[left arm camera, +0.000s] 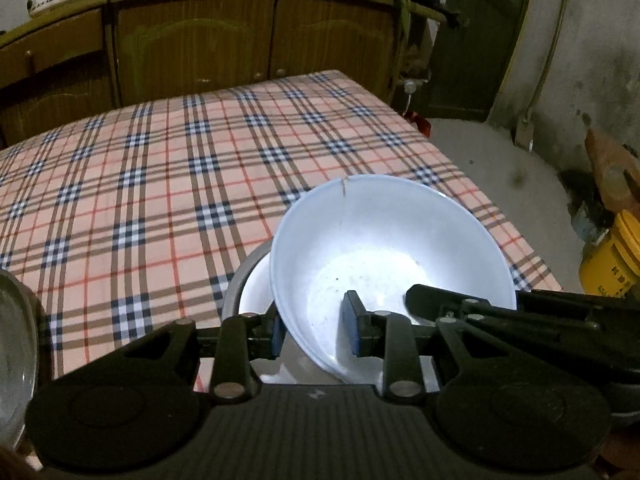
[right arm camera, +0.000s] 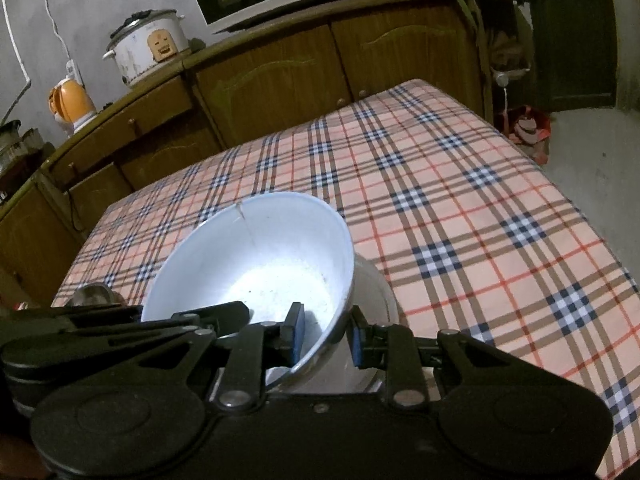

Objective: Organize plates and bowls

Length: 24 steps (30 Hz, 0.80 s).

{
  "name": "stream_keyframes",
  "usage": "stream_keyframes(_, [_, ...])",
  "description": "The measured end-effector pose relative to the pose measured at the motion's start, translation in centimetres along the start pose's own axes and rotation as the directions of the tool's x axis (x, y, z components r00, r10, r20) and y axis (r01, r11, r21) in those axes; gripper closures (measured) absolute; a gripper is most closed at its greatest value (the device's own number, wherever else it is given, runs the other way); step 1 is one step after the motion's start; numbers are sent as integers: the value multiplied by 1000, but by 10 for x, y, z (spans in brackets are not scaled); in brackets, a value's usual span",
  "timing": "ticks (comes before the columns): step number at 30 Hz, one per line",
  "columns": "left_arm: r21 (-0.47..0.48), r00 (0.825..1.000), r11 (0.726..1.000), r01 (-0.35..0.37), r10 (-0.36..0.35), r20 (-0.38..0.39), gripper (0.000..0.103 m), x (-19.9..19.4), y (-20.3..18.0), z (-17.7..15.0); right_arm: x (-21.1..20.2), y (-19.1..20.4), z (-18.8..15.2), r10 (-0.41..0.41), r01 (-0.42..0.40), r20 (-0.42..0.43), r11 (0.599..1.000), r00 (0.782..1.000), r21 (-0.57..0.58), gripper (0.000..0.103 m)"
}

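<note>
The left gripper (left arm camera: 314,330) holds the left side of the white bowl's (left arm camera: 384,240) rim, one pad inside and one outside. The bowl is tilted above a second bowl (left arm camera: 250,284) near the front edge of the checked bench (left arm camera: 160,184). The right gripper (right arm camera: 326,334) holds the bowl's right side the same way.

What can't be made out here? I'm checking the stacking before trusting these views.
- White ceramic bowl: its base, both wrist views, hidden behind its own wall and the left gripper.
- Grey-rimmed dish beneath: mostly covered by the bowl.
- Right gripper: contact under the rim unclear.
</note>
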<state>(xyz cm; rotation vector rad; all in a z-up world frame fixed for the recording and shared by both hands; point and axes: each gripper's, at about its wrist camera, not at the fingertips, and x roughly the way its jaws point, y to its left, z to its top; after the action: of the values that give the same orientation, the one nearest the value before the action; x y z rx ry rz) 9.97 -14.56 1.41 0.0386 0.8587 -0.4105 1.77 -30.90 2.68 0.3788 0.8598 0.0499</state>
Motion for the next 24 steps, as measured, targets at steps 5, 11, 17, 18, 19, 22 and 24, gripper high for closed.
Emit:
stream_keyframes(5, [-6, 1000, 1000, 3, -3, -28, 73, 6, 2, -5, 5, -2, -6, 0, 0, -25, 1000, 1000, 5, 73])
stream_keyframes(11, [-12, 999, 1000, 5, -6, -46, 72, 11, 2, -6, 10, -2, -9, -5, 6, -37, 1000, 999, 8, 73])
stream_keyframes(17, [-19, 998, 1000, 8, -9, -67, 72, 16, 5, -9, 15, -3, -13, -10, 11, -54, 1000, 999, 10, 73])
stream_keyframes(18, [-21, 998, 1000, 8, -9, -69, 72, 17, 5, -9, 16, -3, -13, -10, 11, -55, 1000, 998, 11, 73])
stream_keyframes(19, [-22, 998, 1000, 8, -10, -70, 72, 18, 6, -9, 17, -3, -13, -10, 11, -55, 1000, 998, 11, 73])
stream_keyframes(22, [-31, 997, 999, 8, -10, -75, 72, 19, 8, -10, 19, -3, -14, -10, 11, -57, 1000, 998, 9, 73])
stream_keyframes(24, [-39, 997, 999, 8, -11, -78, 72, 20, 8, -10, 20, -3, -14, -11, 11, -60, 1000, 998, 8, 73])
